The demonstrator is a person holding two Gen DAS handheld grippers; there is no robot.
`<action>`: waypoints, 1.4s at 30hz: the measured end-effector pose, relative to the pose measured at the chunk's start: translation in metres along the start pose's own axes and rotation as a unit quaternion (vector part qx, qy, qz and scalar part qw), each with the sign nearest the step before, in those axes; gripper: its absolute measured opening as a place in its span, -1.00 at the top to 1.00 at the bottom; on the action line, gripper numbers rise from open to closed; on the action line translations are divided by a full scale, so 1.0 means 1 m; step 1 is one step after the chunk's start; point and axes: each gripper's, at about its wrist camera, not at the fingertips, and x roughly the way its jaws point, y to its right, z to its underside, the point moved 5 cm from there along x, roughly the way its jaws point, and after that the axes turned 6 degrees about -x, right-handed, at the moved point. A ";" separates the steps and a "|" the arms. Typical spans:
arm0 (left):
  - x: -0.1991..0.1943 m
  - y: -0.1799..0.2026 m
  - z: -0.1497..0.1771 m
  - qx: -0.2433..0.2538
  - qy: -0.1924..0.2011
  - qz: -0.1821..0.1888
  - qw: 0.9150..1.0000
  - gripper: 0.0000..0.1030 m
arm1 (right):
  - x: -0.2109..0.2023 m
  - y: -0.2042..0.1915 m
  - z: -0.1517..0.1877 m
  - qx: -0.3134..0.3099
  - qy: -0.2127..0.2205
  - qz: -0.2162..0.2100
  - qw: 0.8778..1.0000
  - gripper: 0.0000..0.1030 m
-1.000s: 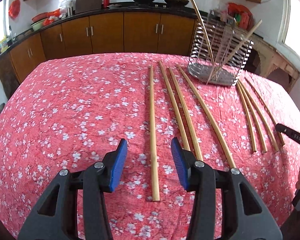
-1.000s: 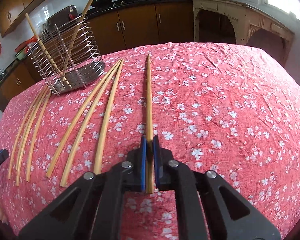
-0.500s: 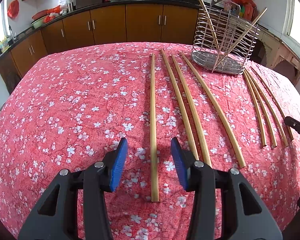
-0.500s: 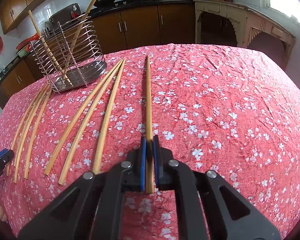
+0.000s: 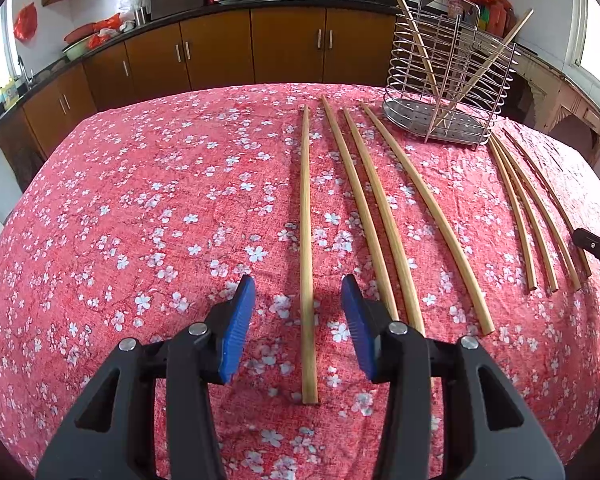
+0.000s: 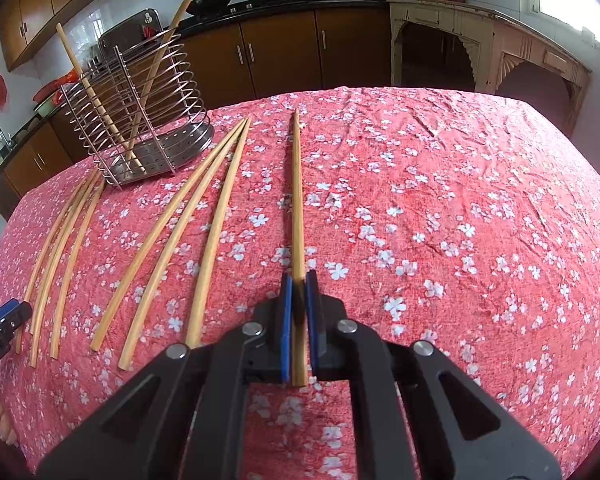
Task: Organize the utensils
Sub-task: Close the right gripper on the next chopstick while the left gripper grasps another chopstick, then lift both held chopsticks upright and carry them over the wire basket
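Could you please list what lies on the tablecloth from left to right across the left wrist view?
Lone chopstick between the open left gripper pads → three chopsticks → wire utensil holder at the back → four thinner chopsticks → right gripper tip.

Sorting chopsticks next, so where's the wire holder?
The wire holder stands at the table's far end, upper right in the left wrist view, just beyond the chopsticks lying flat.

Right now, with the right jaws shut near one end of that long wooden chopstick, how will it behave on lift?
The long wooden chopstick looks straight and thin, so probably stiff and light. Gripped at its near end by the right gripper, the far tip may droop or swing. It looks round, so likely to roll on the cloth.
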 end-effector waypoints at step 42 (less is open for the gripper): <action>-0.129 -0.045 -0.069 -0.090 0.183 0.084 0.975 0.87 | -0.143 0.021 -0.050 -0.010 0.208 0.010 0.978 0.85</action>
